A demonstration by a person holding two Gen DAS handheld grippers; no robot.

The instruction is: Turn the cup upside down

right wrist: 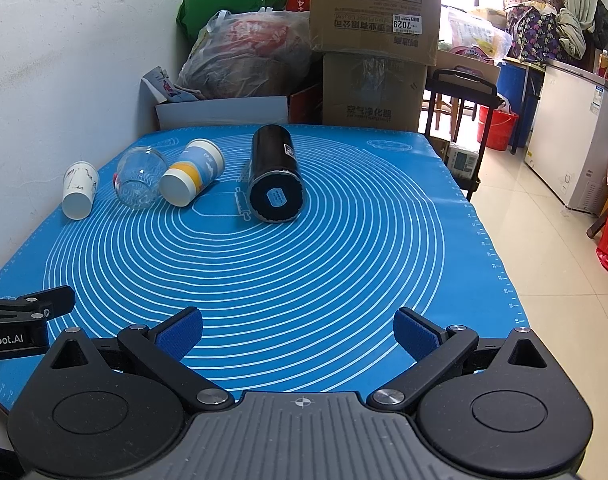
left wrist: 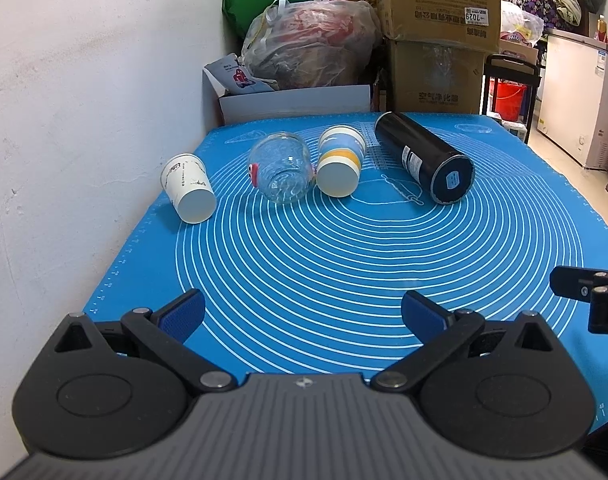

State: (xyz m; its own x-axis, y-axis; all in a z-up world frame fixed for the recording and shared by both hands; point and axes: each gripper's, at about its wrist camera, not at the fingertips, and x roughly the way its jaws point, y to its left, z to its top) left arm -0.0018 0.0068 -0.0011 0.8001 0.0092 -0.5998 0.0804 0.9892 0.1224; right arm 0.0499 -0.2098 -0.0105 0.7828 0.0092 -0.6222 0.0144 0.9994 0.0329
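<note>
Several cups lie on their sides at the far part of a blue mat (left wrist: 343, 264), bases toward me: a white paper cup (left wrist: 188, 188) (right wrist: 79, 195), a clear glass cup (left wrist: 282, 172) (right wrist: 139, 178), a blue, white and yellow paper cup (left wrist: 339, 166) (right wrist: 192, 171) and a black cylinder cup (left wrist: 423, 158) (right wrist: 274, 174). My left gripper (left wrist: 304, 314) is open and empty over the mat's near edge. My right gripper (right wrist: 298, 330) is open and empty, also near the front edge. Part of each gripper shows in the other's view.
A white wall (left wrist: 84, 120) runs along the mat's left side. Cardboard boxes (left wrist: 435, 40), plastic bags (left wrist: 307, 48) and a white box (left wrist: 296, 102) stand behind the table. To the right are tiled floor (right wrist: 543, 240), a black cart (right wrist: 463, 92) and a white freezer (right wrist: 575, 132).
</note>
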